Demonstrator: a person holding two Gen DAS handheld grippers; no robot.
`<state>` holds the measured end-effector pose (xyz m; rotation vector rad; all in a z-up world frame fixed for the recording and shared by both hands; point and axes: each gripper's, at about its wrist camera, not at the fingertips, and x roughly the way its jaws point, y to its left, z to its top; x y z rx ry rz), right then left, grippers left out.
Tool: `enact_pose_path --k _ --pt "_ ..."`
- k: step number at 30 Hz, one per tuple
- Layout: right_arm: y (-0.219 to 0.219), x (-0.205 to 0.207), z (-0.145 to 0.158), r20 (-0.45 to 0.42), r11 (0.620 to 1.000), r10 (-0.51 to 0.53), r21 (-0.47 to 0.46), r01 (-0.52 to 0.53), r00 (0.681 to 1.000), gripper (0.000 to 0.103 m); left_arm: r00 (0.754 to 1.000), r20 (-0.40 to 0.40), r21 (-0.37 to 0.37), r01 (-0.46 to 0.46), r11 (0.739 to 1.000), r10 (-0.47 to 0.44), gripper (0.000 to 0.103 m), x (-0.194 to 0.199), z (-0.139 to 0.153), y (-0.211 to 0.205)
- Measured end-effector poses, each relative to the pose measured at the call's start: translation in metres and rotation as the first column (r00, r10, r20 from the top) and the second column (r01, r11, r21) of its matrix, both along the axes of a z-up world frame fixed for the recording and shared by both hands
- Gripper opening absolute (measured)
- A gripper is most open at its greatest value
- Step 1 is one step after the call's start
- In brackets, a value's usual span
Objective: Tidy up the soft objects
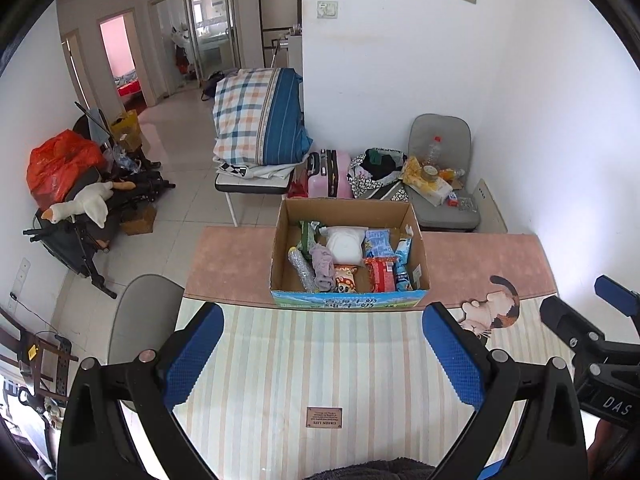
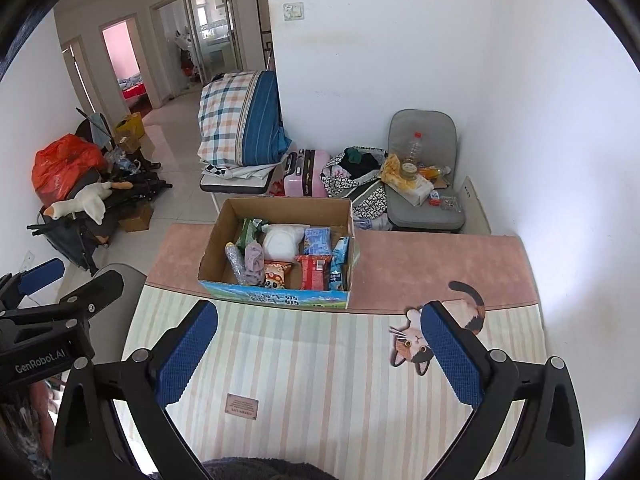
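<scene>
An open cardboard box (image 1: 419,240) stands at the far middle of the table; it also shows in the right wrist view (image 2: 216,236). Inside lie a white soft pack (image 1: 343,245), a mauve cloth (image 1: 324,266), a red snack bag (image 1: 381,274), blue packets (image 1: 378,242), a green pack (image 1: 308,234) and a crushed bottle (image 1: 302,268). My left gripper (image 1: 322,316) is open and empty above the striped mat, short of the box. My right gripper (image 2: 319,314) is open and empty, also short of the box, to its right.
A striped mat (image 1: 320,360) with a cat picture (image 2: 416,344) covers the near table; a pink mat (image 2: 440,264) lies beyond. Behind the table stand a grey chair (image 1: 440,200) with clutter, a pink suitcase (image 1: 328,172) and folded bedding (image 1: 256,120). A dark fuzzy thing (image 1: 376,470) sits at the bottom edge.
</scene>
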<state>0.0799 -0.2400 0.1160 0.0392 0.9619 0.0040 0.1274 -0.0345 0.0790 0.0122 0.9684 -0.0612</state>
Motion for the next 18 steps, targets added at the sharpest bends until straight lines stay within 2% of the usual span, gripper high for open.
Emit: enact_pose_path --k 18 --pt "0.001 0.004 0.020 0.080 0.999 -0.040 -0.021 0.041 0.996 0.103 0.999 0.046 0.000 -0.005 1.000 0.005 0.102 -0.001 0.010 0.004"
